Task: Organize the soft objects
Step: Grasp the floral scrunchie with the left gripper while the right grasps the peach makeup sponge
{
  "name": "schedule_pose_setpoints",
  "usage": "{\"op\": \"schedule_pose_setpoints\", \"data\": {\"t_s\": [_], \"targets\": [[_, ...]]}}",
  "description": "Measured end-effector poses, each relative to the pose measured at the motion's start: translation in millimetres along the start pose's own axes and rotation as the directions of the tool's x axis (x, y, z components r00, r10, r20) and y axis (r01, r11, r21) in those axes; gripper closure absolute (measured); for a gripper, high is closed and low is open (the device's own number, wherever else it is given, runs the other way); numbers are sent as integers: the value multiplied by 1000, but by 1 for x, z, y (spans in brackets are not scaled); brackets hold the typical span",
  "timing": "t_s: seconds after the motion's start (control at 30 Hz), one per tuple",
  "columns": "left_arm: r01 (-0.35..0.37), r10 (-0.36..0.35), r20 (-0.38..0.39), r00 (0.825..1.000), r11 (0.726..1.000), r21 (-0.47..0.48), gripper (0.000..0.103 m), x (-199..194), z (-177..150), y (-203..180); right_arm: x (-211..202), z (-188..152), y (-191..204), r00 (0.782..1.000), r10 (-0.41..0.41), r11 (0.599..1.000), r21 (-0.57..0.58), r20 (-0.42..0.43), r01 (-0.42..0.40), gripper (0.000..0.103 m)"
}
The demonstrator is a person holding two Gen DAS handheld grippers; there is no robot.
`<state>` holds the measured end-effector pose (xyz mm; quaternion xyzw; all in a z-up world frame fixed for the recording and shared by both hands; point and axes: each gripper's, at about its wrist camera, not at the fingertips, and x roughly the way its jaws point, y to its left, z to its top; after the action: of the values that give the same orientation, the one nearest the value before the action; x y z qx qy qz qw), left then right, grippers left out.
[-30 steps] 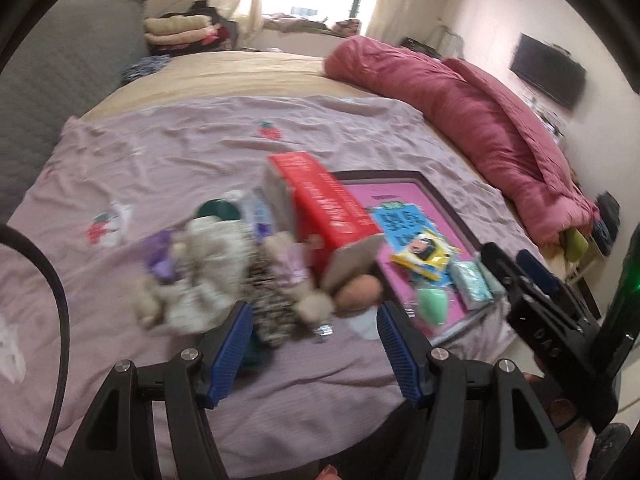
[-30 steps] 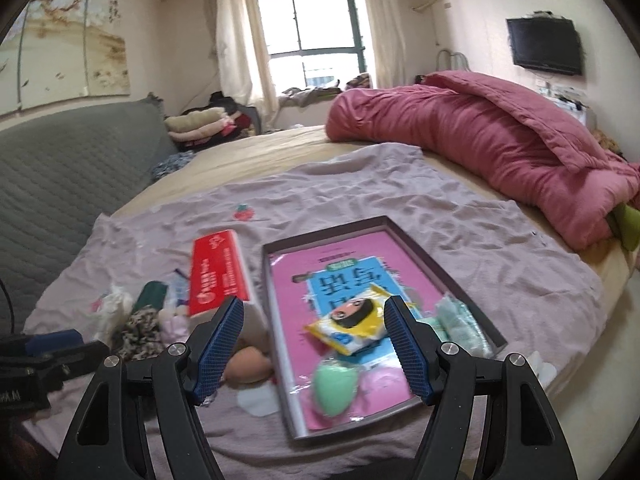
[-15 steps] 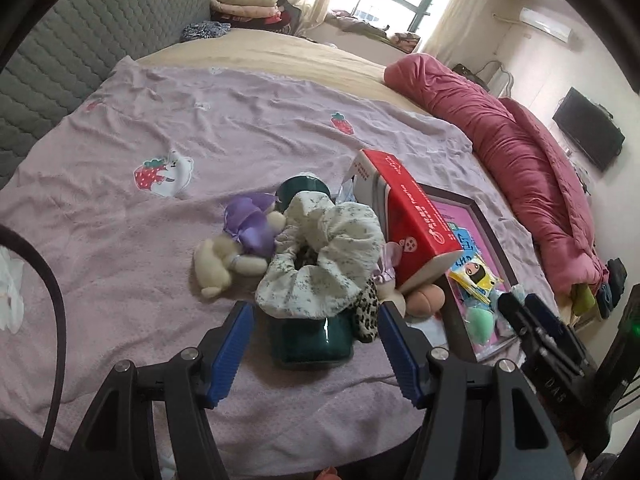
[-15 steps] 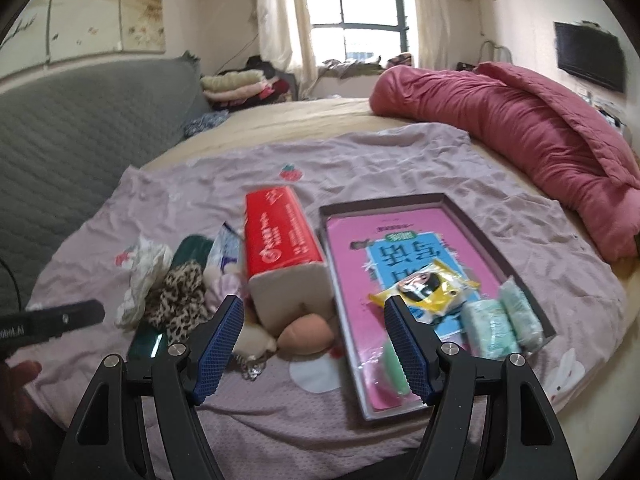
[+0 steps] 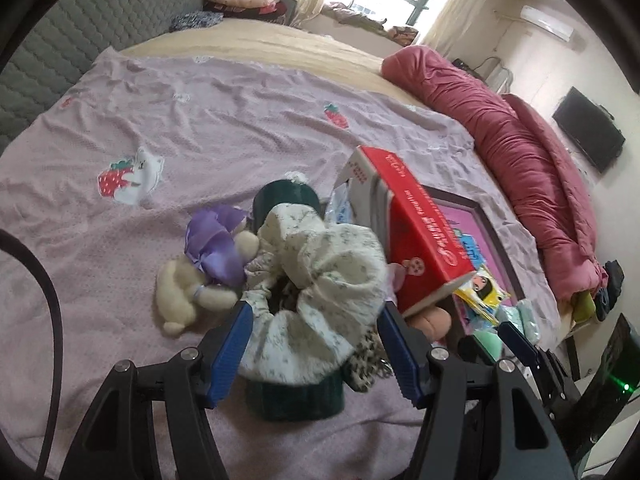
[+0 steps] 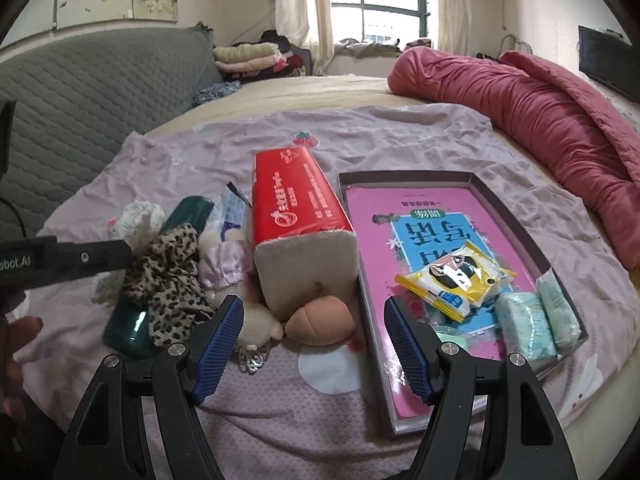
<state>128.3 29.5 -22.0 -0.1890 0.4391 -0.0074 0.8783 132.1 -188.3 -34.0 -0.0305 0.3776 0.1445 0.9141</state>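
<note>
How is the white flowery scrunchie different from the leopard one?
The white flowery scrunchie is pale with tiny sprigs; the leopard scrunchie is tan with dark spots. The white one looks puffier and bigger in the left wrist view; the leopard one looks flatter and floppier. The white one lies on top; the leopard one peeks out beneath it there. Both are ruffled fabric rings draped over the dark green bottle.

free: bare sheet left | blocked: tissue pack between scrunchie pile, tray
</note>
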Motion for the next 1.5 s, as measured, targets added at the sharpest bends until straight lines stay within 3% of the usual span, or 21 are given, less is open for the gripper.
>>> {"op": "schedule_pose_setpoints", "data": {"t_s": [0.07,0.23,0.33,0.43,0.67,0.73,0.9,0.97,1.2,1.3,1.5], "targets": [[-2,2,-14,1000,1000,-15,41,8,2,3,6,-1,-1,1000,4,1000,3,-15,-4,29],[52,-52,-7,999,997,-57,60,16,3,18,26,-3,-5,998,0,1000,-5,-63,-1,29],[89,-90,-3,996,994,-68,78,17,4,23,39,-2,-3,996,-7,999,-36,-86,4,29],[121,-121,1,993,990,-75,83,17,6,27,50,-3,0,994,-23,998,-68,-108,16,29],[145,-146,2,989,988,-51,84,17,5,27,67,-5,4,990,-74,989,-135,-123,57,30],[149,-149,1,989,988,-47,85,17,5,26,73,-6,4,987,-69,989,-139,-143,49,38],[149,-149,-3,989,988,-46,85,19,4,25,76,-7,-1,988,-66,991,-122,-143,48,45],[149,-149,-1,989,988,-47,86,18,3,26,74,-6,-8,990,-48,996,-85,-134,37,52],[139,-139,8,990,989,-40,87,13,1,25,65,-2,-21,995,2,1000,-15,-104,-3,59],[134,-133,13,991,990,-40,87,10,0,26,59,0,-32,996,15,999,44,-89,-11,74],[129,-129,11,992,991,-46,87,8,-2,27,54,0,-35,996,54,997,67,-75,-49,70]]}}
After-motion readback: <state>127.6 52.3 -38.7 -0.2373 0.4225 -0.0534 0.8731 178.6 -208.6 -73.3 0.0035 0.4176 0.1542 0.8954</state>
